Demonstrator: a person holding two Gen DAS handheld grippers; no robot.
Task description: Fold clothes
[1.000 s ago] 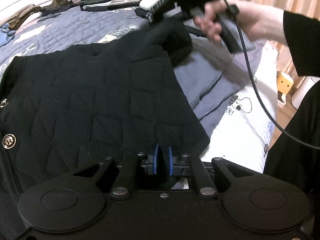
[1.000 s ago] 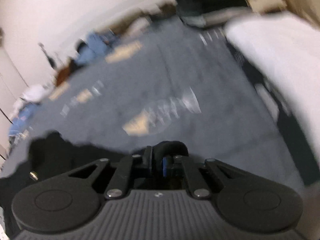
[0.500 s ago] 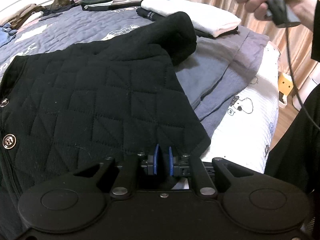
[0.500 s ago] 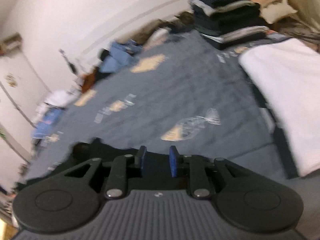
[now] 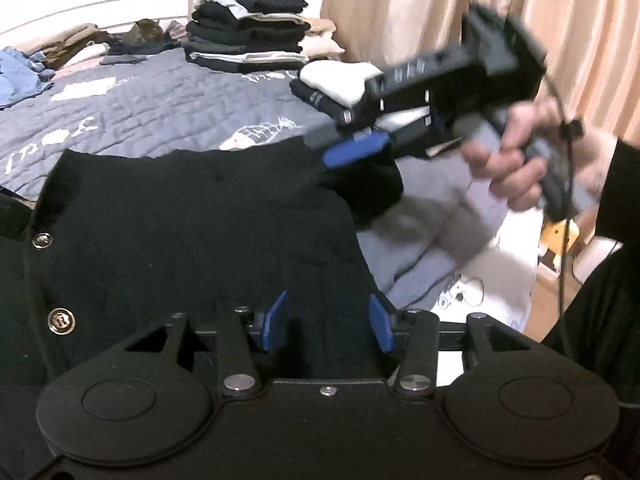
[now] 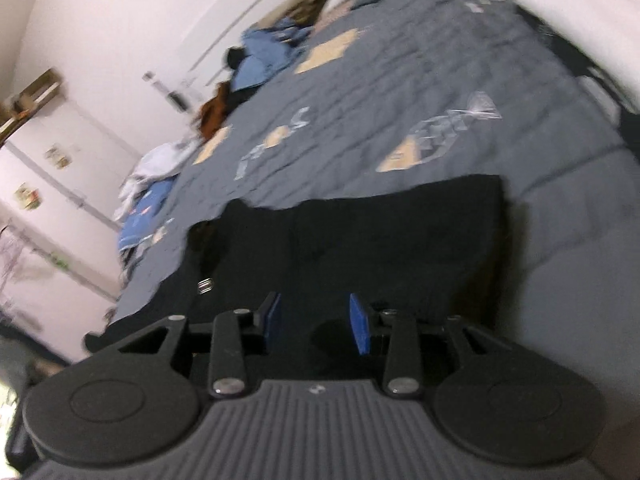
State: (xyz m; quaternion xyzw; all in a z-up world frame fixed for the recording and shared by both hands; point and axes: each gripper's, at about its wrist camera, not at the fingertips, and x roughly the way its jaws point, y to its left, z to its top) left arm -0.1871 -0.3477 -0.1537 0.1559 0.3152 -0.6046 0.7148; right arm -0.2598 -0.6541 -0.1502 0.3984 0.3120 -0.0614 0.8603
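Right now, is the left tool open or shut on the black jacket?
Open. The left tool has its blue pads spread well apart, with the black jacket lying flat between them, not pinched.

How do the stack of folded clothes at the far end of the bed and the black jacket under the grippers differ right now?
The stack of folded clothes is many garments piled high in mixed dark and pale layers; the black jacket is one garment spread flat, unfolded, metal snaps showing. The stack lies far from both grippers; the jacket lies right beneath them. Both rest on the grey quilt.
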